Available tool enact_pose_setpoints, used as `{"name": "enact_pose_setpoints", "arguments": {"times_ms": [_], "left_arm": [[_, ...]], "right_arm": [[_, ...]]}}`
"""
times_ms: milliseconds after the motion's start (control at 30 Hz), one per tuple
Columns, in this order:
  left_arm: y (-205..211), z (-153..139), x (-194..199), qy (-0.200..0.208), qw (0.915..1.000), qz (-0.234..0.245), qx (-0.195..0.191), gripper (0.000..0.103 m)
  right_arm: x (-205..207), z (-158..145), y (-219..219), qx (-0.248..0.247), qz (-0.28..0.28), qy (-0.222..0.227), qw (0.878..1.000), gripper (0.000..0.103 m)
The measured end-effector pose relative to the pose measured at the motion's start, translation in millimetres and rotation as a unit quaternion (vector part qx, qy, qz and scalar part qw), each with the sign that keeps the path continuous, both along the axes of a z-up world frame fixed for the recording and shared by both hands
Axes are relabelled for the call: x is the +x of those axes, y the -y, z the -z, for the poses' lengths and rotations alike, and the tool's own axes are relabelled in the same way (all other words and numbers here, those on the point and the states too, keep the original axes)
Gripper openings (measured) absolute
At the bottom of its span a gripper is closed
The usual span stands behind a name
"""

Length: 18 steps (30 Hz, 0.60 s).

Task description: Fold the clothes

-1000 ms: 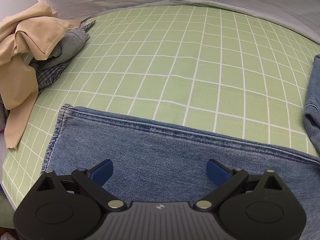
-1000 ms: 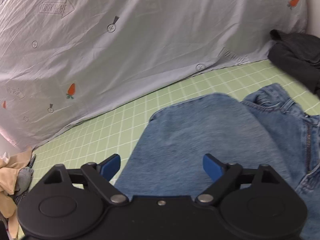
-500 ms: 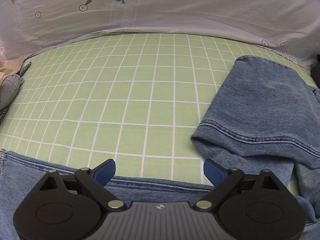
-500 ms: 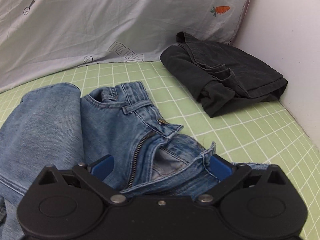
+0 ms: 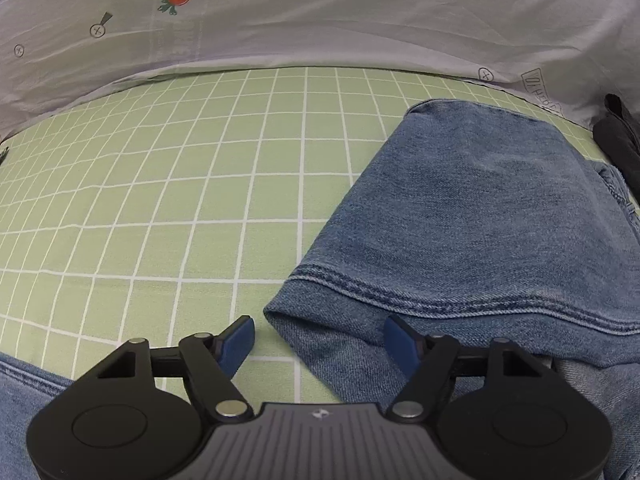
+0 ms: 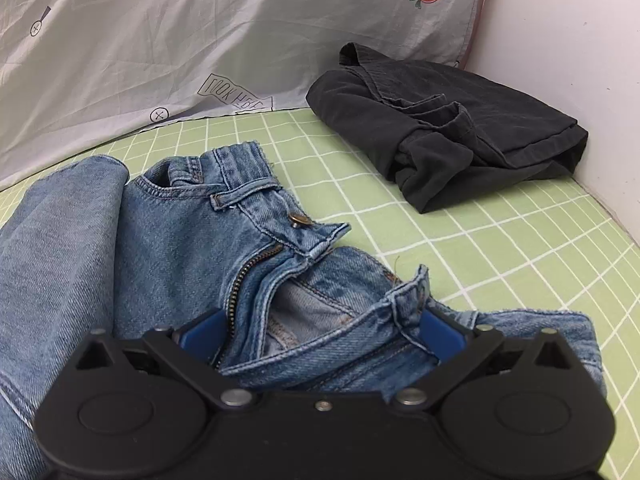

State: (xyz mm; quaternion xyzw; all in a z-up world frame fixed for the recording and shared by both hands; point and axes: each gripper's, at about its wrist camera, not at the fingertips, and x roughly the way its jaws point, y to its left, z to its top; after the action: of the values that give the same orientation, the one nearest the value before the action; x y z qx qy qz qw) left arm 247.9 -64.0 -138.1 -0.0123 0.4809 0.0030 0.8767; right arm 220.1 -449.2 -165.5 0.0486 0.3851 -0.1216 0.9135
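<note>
My left tool sits wide open over the green checked bed sheet, with the hem corner of the folded jeans poking in between its fingers. My right tool is spread open too, straddling the jeans' unzipped waistband. A folded dark garment lies well apart near the wall, with a carrot-print sheet behind.
</note>
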Motion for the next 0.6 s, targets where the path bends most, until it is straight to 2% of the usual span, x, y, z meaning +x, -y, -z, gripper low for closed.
{"name": "enact_pose_setpoints", "arguments": {"times_ms": [67,100,267,367,533,600], "left_arm": [[2.1,-1.2,-1.1,0.0,1.0,0.005,-0.007,0.054],[2.2,-1.3,-2.8,0.001,0.9999,0.01,-0.008,0.053],[-2.5,-0.7,-14.2,0.001,0.9995,0.028,-0.017,0.051],[0.1,0.1,-22.5,0.001,0.9989,0.047,-0.006,0.051],[6.8,3.1,-22.2,0.008,0.9997,0.025,-0.003,0.051],[10.2,3.4,-19.3,0.014,0.9997,0.022,-0.002,0.045]], "right_arm": [[-1.2,0.6,-1.2,-0.002,0.004,0.005,1.0,0.103],[-1.8,0.8,-1.8,-0.003,0.005,0.007,1.0,0.103],[-4.8,2.3,-4.7,-0.007,0.014,0.018,1.0,0.103],[-6.0,3.7,-5.8,-0.01,0.018,0.025,0.999,0.103],[-11.5,9.8,-10.3,-0.025,0.025,0.052,0.998,0.103],[-13.1,11.9,-12.6,-0.031,0.028,0.061,0.997,0.103]]}}
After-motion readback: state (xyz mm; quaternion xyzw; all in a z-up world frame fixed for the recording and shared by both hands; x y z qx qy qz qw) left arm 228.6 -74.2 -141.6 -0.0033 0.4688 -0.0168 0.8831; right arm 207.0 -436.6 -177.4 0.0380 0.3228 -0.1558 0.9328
